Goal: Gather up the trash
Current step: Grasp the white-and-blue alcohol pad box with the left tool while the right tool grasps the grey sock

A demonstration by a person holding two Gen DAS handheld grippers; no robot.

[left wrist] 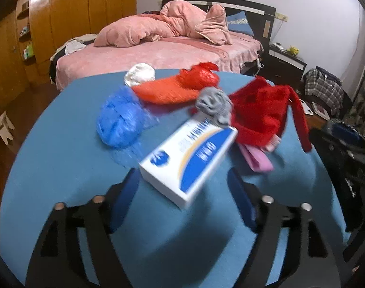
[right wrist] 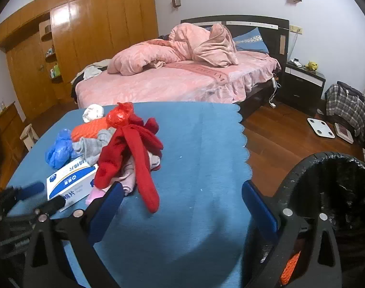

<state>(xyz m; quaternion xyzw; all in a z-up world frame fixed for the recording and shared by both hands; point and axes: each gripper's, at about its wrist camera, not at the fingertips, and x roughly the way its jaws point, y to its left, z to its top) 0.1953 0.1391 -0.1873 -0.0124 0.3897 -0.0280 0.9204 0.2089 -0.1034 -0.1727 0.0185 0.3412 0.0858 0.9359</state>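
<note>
Right wrist view: red garment (right wrist: 132, 153) sprawls over box (right wrist: 69, 182), bin (right wrist: 331, 192) beside table (right wrist: 206, 144).

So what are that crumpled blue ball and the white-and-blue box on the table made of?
The blue ball looks like thin plastic film, probably a bag: glossy, creased, with a see-through edge. The white-and-blue box looks like printed cardboard: flat faces, crisp corners, smooth, slightly shiny print. The blur leaves the box's finish uncertain.

The left gripper (left wrist: 184, 192) tilts downward with its blue-padded jaws spread wide and nothing pressed between the pads. To its right, the right gripper (right wrist: 182, 201) also angles down, jaws standing wide apart and empty.
</note>
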